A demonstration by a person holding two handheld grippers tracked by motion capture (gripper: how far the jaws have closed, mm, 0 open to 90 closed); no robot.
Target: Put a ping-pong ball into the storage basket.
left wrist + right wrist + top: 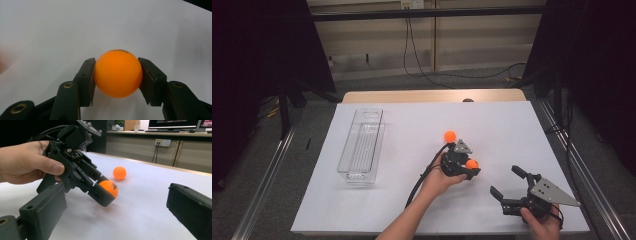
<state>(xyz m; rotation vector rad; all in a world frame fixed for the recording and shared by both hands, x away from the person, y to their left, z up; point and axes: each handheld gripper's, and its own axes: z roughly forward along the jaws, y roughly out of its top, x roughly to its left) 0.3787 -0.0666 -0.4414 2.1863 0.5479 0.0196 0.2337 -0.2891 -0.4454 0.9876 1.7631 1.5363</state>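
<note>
— White paper covers the table [377, 210] from edge to edge, dark curtains either side, and we're live. Nearest to us, what have you got?

— Closest in, the right tongs [510, 184], sitting low near the front edge, jaws spread wide with nothing between them. They're parked, I'd say.

— And just beyond?

— The left tongs [468, 168], clamped on an orange ball [117, 73]. Look at the left gripper view: both pads pressing its flanks, ball dead centre. From the right gripper view it sits right down at the paper.

— There's a second one out there!

— Yes, a loose orange ball [450, 135], lying free a little farther back from the held ball, apart from it, untouched.

— So where does it all go?

— My guess is the clear bin [362, 145]. It stands well off to the left of the held ball, at about the same depth, its long axis running front to back, open top, looks empty.

— So the carry is sideways?

— Exactly: leftward across the paper, and the left hand [437, 179] is the nearer one by far. The narrow width is what it has to hit.
</note>
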